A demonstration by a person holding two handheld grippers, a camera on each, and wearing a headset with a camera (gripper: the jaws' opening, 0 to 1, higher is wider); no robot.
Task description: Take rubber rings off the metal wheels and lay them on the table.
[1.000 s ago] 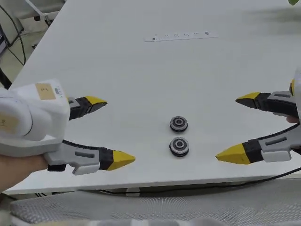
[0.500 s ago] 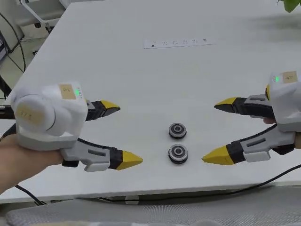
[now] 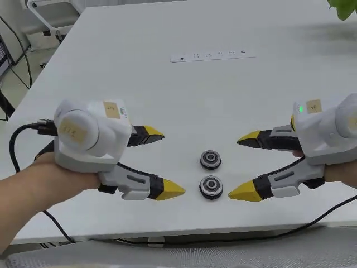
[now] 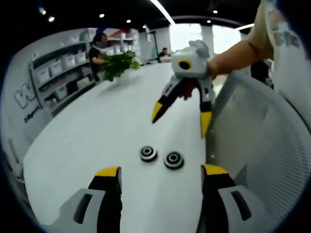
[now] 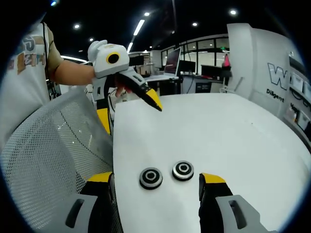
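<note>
Stretching away pale and matte, the white worktop (image 3: 223, 89) is carrying two small metal wheels close to its near edge, with a flush socket strip (image 3: 212, 55) lying well beyond them. Behind the near edge a grey mesh chair back (image 3: 223, 251) is showing. Around the room, shelves (image 4: 58, 73) of storage bins are lining one wall, a leafy plant (image 4: 116, 65) is standing at the far end of the surface, and ceiling lights (image 5: 141, 26) are glowing overhead.

The left claw (image 3: 170, 162) is hovering above the surface to the left of the wheels, its jaws spread wide and pointing inward, gripping nothing. A black cable (image 3: 22, 145) is trailing from its body. The right claw (image 3: 235, 166) is mirroring it from the other side, likewise spread and empty. Both are being held level, tips near the wheels but apart from them.

The far wheel (image 3: 210, 159) and the near wheel (image 3: 211, 186) are lying flat just beside each other between the two sets of yellow tips. Each is round, with a bright metal hub, and the dark rubber rings (image 3: 202, 186) are sitting around their rims.
</note>
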